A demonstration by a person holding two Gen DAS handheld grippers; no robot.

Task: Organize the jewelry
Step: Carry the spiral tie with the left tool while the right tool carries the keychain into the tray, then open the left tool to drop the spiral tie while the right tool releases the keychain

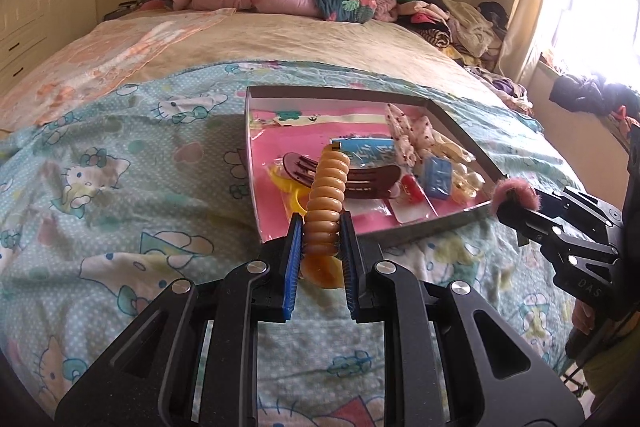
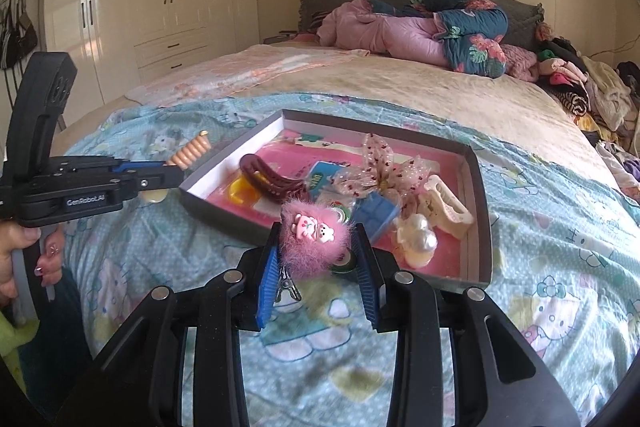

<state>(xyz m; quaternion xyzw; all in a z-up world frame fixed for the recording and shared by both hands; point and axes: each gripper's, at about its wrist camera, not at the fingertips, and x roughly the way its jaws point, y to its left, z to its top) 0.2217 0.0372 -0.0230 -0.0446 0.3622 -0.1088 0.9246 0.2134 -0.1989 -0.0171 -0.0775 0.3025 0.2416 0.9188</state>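
**Both Grippers Loaded: Transfer to Tray**

Step in hand, as judged: carrying two hair accessories to the tray (image 2: 478, 163) for deposit.

Left gripper (image 1: 320, 243): fingers closed on the orange spiral clip (image 1: 326, 195), which stands up out of the fingers, just short of the tray's near-left wall. Right gripper (image 2: 316, 247): fingers closed on the pink fuzzy clip (image 2: 310, 241); its metal clasp hangs below the left finger. This gripper hovers at the tray's near edge.

Tray location: on the bed (image 2: 400, 83), resting on the Hello Kitty sheet (image 2: 560, 267).

Tray contents:
- brown claw clip (image 2: 268, 175), left of centre
- yellow piece (image 2: 240, 193), partly beneath the claw clip
- sheer dotted bow (image 2: 384, 167)
- blue block (image 2: 376, 215)
- cream claw clip (image 2: 444, 203), right side
- pearl clip (image 2: 416, 237), near the front wall
- blue printed card (image 2: 324, 177)

Next move, as judged: advance each gripper over the tray wall to a bare patch of pink lining, lower, then part the fingers. The right half is crowded; the rear-left offers more room. The fuzzy clip may cling to the pads on release.
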